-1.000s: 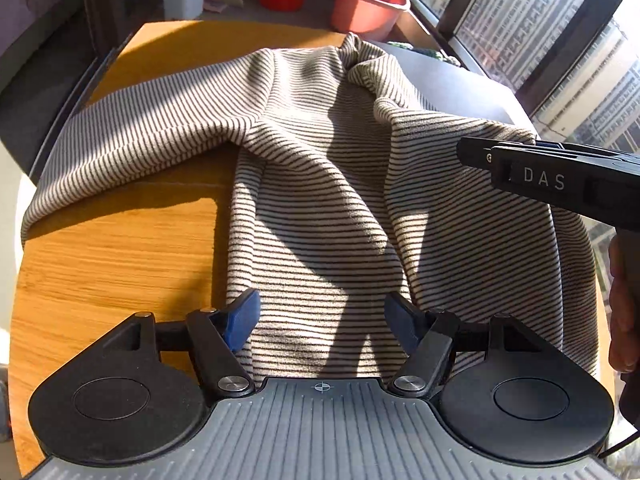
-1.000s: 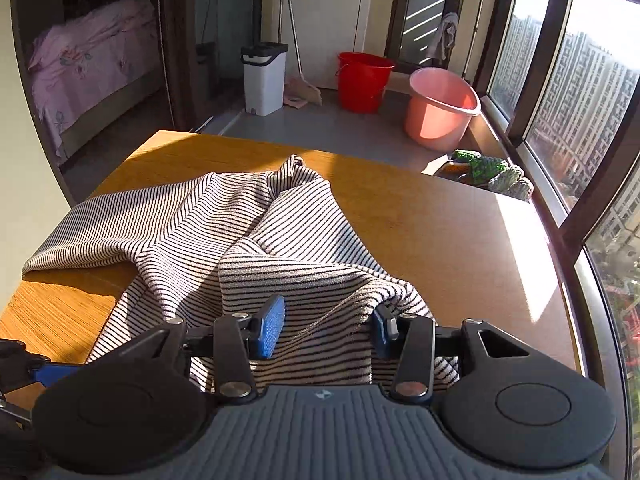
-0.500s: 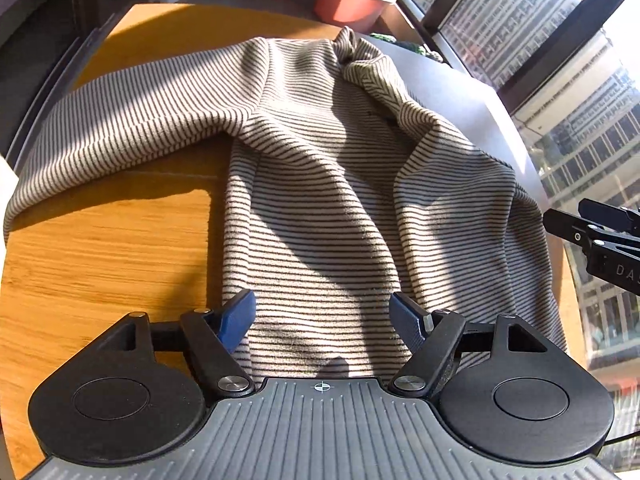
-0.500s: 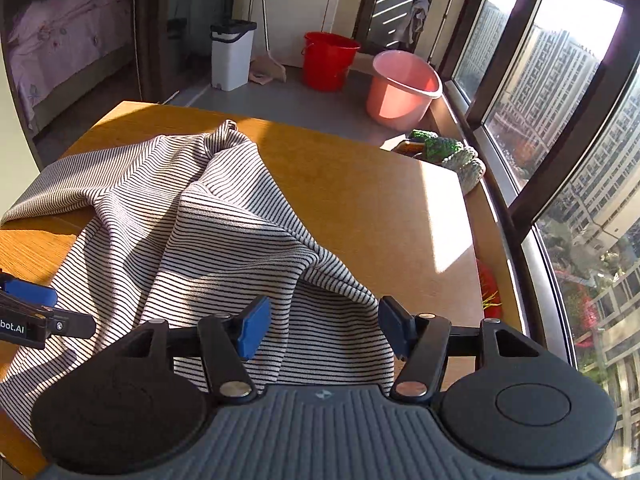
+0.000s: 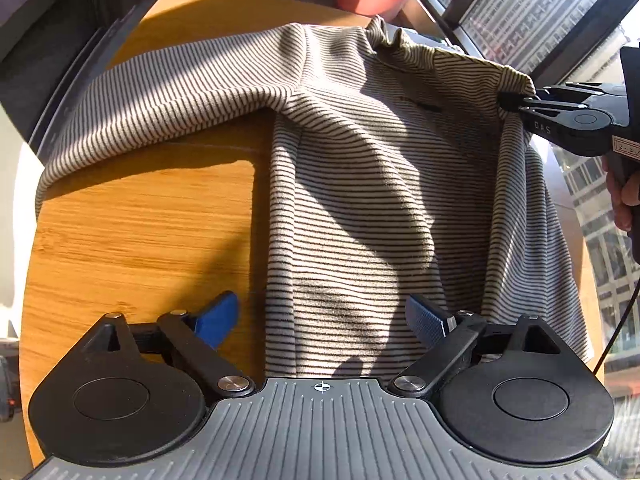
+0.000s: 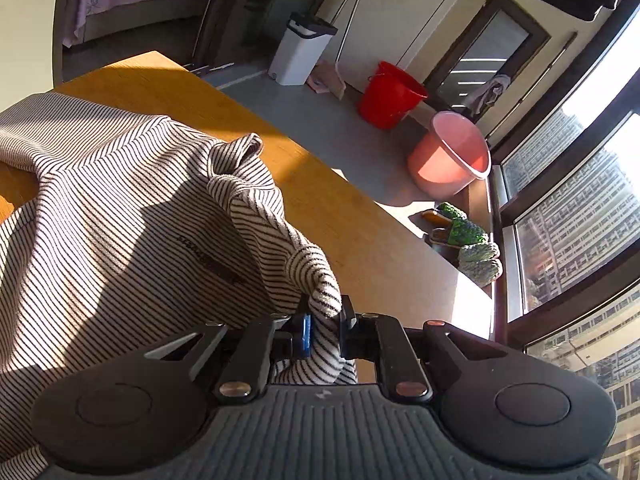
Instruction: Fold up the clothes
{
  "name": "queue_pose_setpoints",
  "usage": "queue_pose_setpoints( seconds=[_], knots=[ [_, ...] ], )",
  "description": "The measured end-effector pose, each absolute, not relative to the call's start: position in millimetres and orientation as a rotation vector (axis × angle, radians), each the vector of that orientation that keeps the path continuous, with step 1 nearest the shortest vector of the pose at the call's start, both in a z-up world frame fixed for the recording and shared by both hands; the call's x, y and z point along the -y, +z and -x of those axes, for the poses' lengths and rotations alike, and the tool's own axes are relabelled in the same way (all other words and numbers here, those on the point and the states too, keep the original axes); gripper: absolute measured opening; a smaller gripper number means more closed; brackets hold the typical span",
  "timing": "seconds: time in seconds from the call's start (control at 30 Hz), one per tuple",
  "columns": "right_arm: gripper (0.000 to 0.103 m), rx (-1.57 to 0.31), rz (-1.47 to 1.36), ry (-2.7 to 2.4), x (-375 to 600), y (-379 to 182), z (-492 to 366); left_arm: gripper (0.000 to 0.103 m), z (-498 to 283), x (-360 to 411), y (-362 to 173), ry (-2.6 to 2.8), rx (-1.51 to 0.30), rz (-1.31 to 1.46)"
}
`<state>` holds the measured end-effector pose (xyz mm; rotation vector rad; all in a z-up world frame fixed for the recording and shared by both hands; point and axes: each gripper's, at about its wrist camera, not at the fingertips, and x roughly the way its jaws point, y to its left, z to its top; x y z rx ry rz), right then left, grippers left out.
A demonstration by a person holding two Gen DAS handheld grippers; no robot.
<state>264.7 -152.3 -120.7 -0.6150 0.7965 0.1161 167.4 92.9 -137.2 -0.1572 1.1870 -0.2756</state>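
A beige garment with thin dark stripes (image 5: 360,184) lies spread on a wooden table (image 5: 140,220), one sleeve stretching left. My left gripper (image 5: 324,312) hovers over its near hem, blue pads wide apart and still opening; the cloth lies below them, untouched. My right gripper (image 6: 323,320) is closing and pinches a bunched fold of the striped garment (image 6: 120,208) near its right shoulder. In the left wrist view the right gripper (image 5: 508,100) holds that fold lifted at the garment's right edge, with a person's hand (image 5: 624,196) on its handle.
Beyond the table (image 6: 360,232) stand a pink basin (image 6: 448,156), a red bucket (image 6: 390,94) and a white bin (image 6: 300,52) on the grey floor. Green slippers (image 6: 468,244) lie by the large windows on the right. A bed shows far left.
My right gripper rolled, swung over to the garment's right shoulder and closed on a fold of it. My left gripper's jaws spread wider while staying over the hem.
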Motion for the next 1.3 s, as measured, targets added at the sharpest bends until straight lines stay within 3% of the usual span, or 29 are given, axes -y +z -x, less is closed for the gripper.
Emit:
queue_pose_setpoints(
  seconds=[0.13,0.2,0.27,0.37,0.43,0.47,0.63,0.7,0.73,0.8,1.17,1.23,1.3],
  knots=[
    [0.012,-0.816,0.617,-0.003,188,-117,-307,0.094,-170,-102,-137,-0.247,-1.188,0.161],
    [0.013,-0.832,0.575,-0.015,195,-118,-314,0.088,-172,-109,-136,-0.222,-1.195,0.178],
    [0.014,-0.861,0.469,-0.003,200,-116,-314,0.075,-175,-112,-135,-0.222,-1.206,0.188],
    [0.03,-0.853,0.321,0.016,206,-104,-290,0.066,-176,-107,-134,-0.258,-1.213,0.173],
    [0.049,-0.837,0.27,0.034,208,-96,-255,0.061,-175,-98,-132,-0.293,-1.211,0.143],
    [0.053,-0.843,0.251,0.057,211,-94,-236,0.059,-174,-94,-132,-0.31,-1.21,0.128],
    [0.057,-0.997,0.222,0.131,217,-118,-147,0.055,-170,-61,-132,-0.324,-1.212,0.033],
    [0.057,-1.063,0.188,0.15,217,-133,-122,0.042,-169,-54,-132,-0.3,-1.199,-0.028],
    [0.057,-1.088,0.173,0.153,217,-140,-114,0.023,-168,-50,-132,-0.288,-1.192,-0.059],
    [0.057,-1.098,0.132,0.141,218,-146,-101,0.013,-166,-44,-131,-0.264,-1.177,-0.121],
    [0.065,-1.13,0.131,0.224,206,-142,-71,0.018,-158,-64,-134,-0.134,-1.192,-0.196],
    [0.056,-1.106,0.17,0.243,199,-135,-72,0.02,-160,-69,-132,-0.12,-1.21,-0.156],
    [0.055,-1.058,0.224,0.273,187,-129,-76,0.02,-159,-73,-127,-0.124,-1.235,-0.085]
  ],
)
